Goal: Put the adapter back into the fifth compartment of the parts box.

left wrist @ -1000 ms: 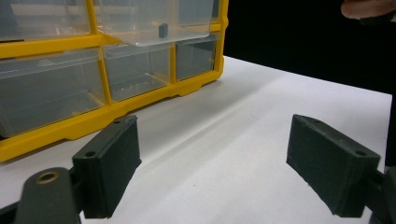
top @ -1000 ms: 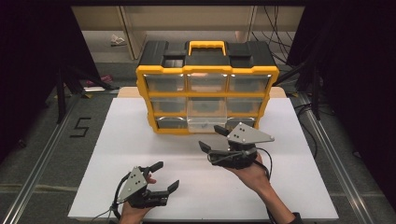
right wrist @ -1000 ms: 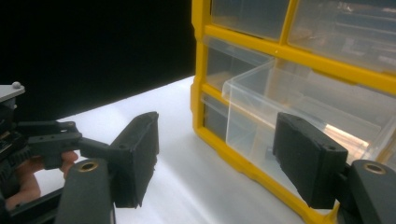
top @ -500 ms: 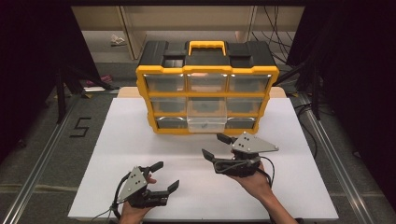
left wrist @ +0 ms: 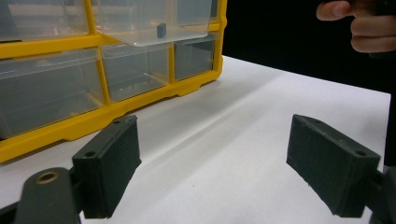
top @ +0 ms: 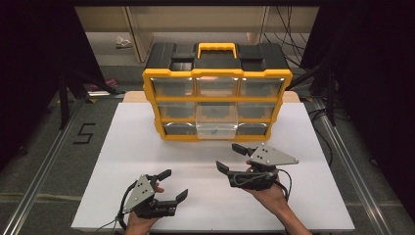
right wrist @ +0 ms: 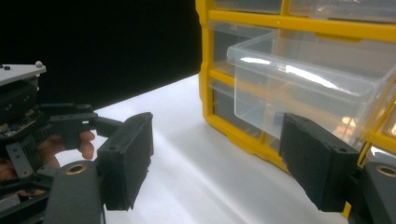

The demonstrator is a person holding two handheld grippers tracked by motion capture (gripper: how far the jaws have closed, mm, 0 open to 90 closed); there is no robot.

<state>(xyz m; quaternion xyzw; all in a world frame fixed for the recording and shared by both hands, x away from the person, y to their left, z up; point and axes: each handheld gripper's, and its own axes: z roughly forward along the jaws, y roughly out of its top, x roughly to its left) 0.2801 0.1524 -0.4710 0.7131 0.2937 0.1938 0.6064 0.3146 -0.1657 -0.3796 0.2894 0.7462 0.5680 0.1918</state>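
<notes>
Left tongs [top: 169, 188] rest apart and empty at the near counter [top: 122, 147] edge; right tongs [top: 234, 157] — jaws just widening, nothing between — face the pulled-out clear drawer [top: 217, 128] in the yellow organizer [top: 217, 73]. A careless push could jam it — or shove the organizer.

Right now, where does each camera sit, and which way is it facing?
High view: above the near table edge, looking forward and down at the drawer cabinet; both hands with the left gripper and right gripper.
Left gripper view: low, along its open jaws at the pulled-out drawer.
Right gripper view: along its open jaws, drawer close.
All three share the drawer.
</notes>
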